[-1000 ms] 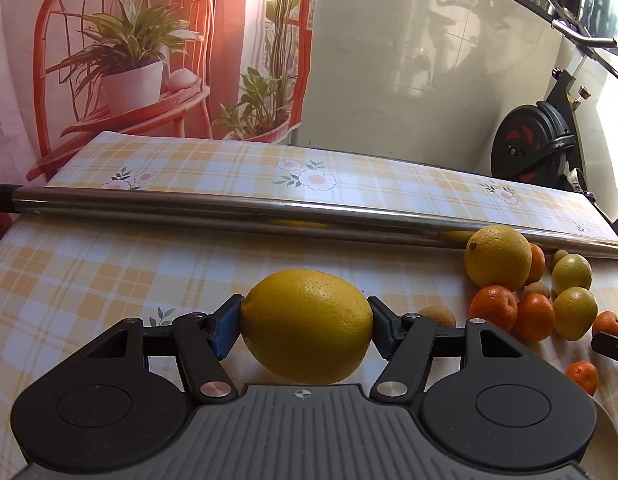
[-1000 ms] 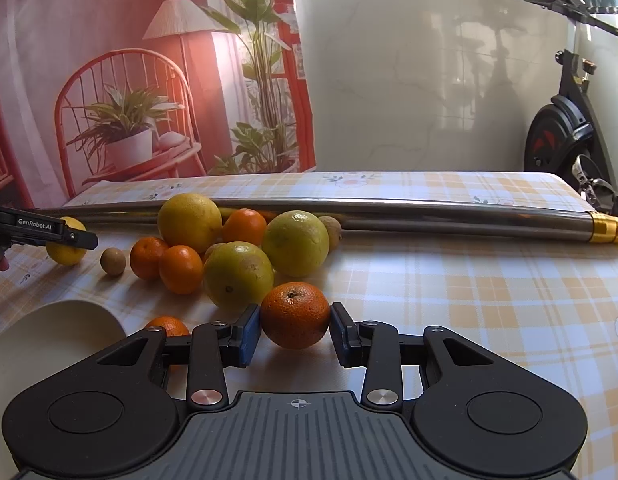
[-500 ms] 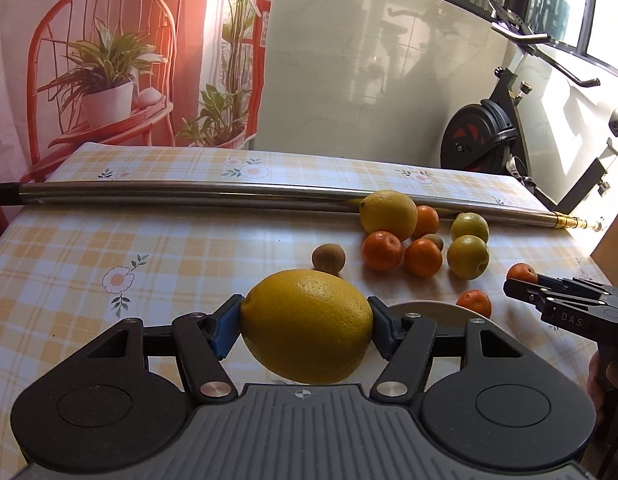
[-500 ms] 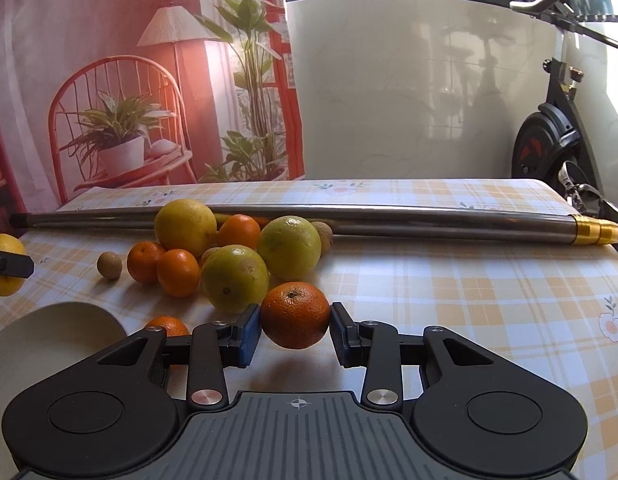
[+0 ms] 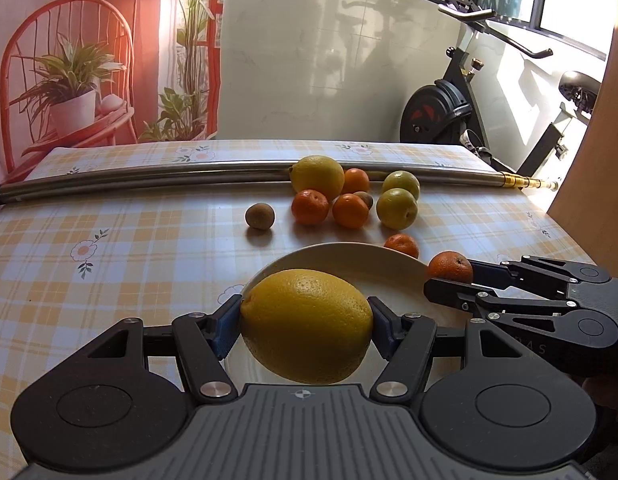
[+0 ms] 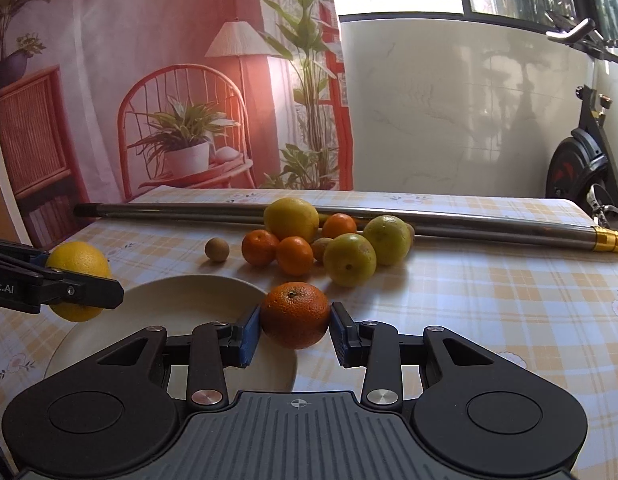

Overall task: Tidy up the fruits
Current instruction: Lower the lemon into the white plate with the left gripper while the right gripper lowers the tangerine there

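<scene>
Left tool [image 5: 305, 326]: matte black linkage arms, two round black discs at the base, a grey ribbed plate with a small crosshair mark between them. Silver rivets [image 5: 211, 389] at the pivots. Blue pads [image 5: 225, 330] lined the fingers. Right tool [image 6: 295, 326]: same build, same colours. Side of the left tool carried white lettering [image 6: 0, 289], partly cut off, ending "ot.AI".

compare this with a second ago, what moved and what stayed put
Both grippers have carried their fruit in over the white plate: the left gripper with the lemon, the right gripper with the orange, so each now shows close in the other's view. Neither grip changed; nothing was let go. The fruit pile by the metal pole lies as before.
</scene>
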`<state>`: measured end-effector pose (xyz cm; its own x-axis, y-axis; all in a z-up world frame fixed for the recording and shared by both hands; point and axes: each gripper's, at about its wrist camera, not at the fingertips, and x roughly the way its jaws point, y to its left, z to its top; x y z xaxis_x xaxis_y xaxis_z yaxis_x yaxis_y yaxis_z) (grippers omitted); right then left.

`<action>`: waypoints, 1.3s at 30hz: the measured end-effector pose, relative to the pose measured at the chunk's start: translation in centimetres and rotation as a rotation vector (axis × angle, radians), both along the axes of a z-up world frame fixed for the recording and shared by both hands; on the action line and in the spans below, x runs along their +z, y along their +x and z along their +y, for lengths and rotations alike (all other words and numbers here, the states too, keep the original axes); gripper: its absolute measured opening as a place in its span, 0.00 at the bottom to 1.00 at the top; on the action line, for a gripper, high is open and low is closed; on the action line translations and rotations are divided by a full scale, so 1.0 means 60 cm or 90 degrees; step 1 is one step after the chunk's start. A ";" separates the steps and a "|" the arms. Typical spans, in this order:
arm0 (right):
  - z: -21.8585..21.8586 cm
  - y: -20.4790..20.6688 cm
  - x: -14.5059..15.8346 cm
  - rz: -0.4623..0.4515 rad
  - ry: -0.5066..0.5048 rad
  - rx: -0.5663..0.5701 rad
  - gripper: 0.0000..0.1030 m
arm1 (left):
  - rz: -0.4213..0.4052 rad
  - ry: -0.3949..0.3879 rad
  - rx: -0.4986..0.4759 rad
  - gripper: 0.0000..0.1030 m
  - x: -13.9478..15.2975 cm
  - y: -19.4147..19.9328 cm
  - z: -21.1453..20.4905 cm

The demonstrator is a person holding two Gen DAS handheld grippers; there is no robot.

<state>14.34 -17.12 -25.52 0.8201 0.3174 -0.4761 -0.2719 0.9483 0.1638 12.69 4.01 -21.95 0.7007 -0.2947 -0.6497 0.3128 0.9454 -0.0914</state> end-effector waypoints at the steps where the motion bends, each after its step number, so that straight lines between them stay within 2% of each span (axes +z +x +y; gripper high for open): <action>1: 0.008 -0.005 -0.001 0.000 -0.002 0.012 0.33 | 0.001 0.003 -0.002 0.66 -0.002 -0.004 0.000; 7: 0.036 -0.024 -0.012 0.008 -0.016 0.046 0.33 | 0.011 0.003 0.000 0.66 -0.010 -0.012 0.003; 14: 0.024 -0.017 -0.017 0.024 0.011 0.044 0.33 | 0.017 0.016 0.001 0.66 -0.019 -0.015 0.000; 26: 0.026 -0.009 -0.024 0.037 0.007 0.055 0.34 | 0.023 0.024 0.007 0.66 -0.027 -0.017 0.000; 32: 0.024 -0.008 -0.024 0.038 0.008 0.057 0.34 | 0.014 0.005 0.021 0.65 -0.023 -0.016 0.008; 39: 0.024 -0.007 -0.024 0.038 0.008 0.057 0.34 | 0.006 0.022 0.018 0.65 -0.026 -0.018 0.002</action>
<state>13.91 -15.67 -26.95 0.7582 0.3948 -0.5188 -0.3455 0.9182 0.1938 11.62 4.11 -23.49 0.7023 -0.2516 -0.6660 0.2851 0.9566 -0.0607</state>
